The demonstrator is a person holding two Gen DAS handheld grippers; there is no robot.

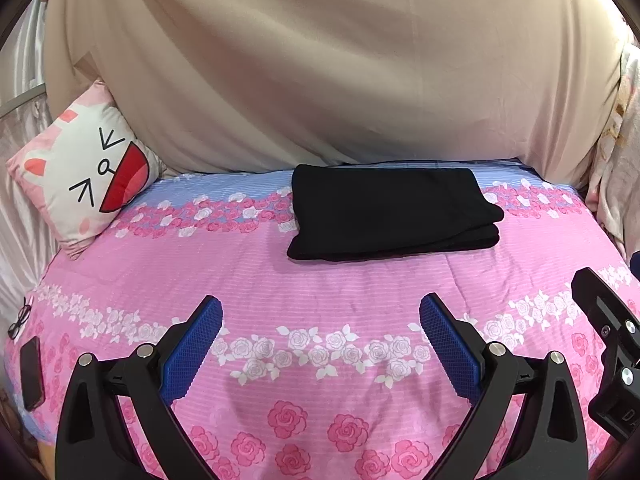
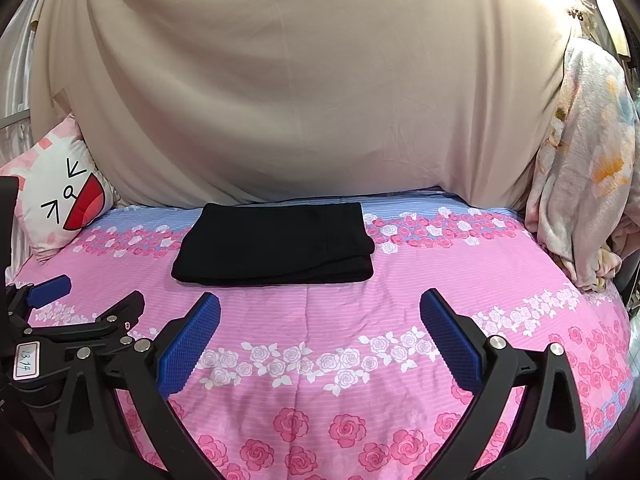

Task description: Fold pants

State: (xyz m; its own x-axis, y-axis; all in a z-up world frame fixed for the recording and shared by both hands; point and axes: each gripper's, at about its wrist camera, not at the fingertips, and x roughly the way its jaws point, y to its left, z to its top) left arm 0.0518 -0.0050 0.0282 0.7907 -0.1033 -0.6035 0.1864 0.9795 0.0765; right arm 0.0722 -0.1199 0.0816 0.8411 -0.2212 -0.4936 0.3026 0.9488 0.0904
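A: Two views. Left wrist: left gripper [image 1: 320,344] hovers with jaws spread wide, holding nothing; black pants [image 1: 394,212] lie folded into a compact stack on the far part of the floral bedspread [image 1: 320,292], near the cat-face pillow [image 1: 86,172].

B: Right wrist: right gripper [image 2: 320,340] likewise gapes empty, well short of the pants [image 2: 276,244]. Risk: any further nudge could drag the loose top layer askew, undoing the fold.

Black claw [image 1: 321,312] – blue pads [image 1: 196,350]; silver screws
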